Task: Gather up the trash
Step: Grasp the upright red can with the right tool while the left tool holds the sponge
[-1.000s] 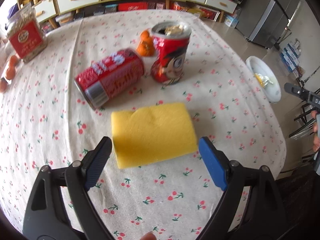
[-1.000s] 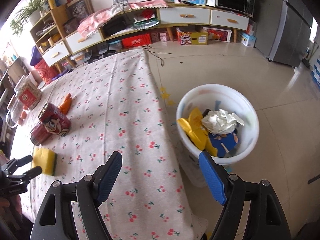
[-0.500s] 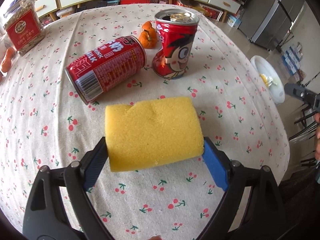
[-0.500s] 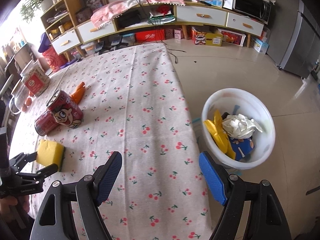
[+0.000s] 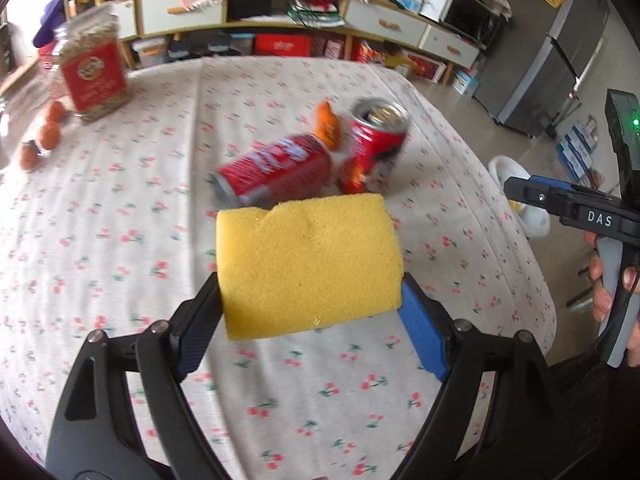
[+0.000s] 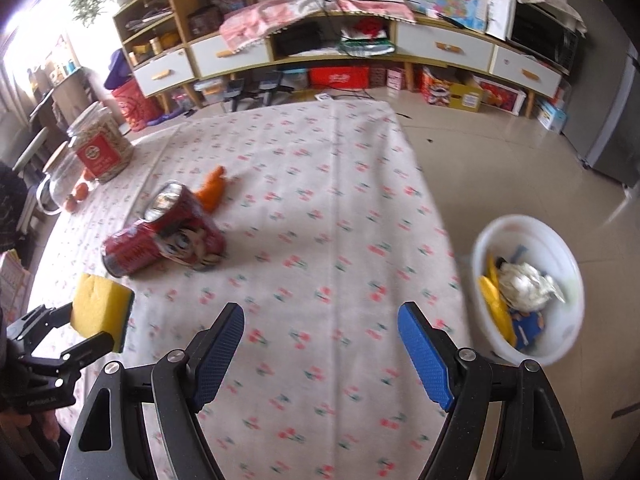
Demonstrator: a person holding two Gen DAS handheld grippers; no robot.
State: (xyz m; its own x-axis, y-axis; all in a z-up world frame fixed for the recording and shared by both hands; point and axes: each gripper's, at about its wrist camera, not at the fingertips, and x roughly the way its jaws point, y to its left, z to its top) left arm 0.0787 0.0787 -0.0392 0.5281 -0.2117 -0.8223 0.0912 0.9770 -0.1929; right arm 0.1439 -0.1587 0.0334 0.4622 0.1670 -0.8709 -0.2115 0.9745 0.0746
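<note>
Clamping item one: left gripper, jaws pressed on both ends of the yellow sponge, now lifted clear of the cherry-print tablecloth where a second ago it lay flat between parted fingers. Item two: right gripper, jaws spread wide and empty, hovering over the table's near edge, as before. Item three: two red cans, one lying, one upright, touching, unmoved. Item four: white bin on the floor beside the table, holding crumpled paper and yellow scraps.
</note>
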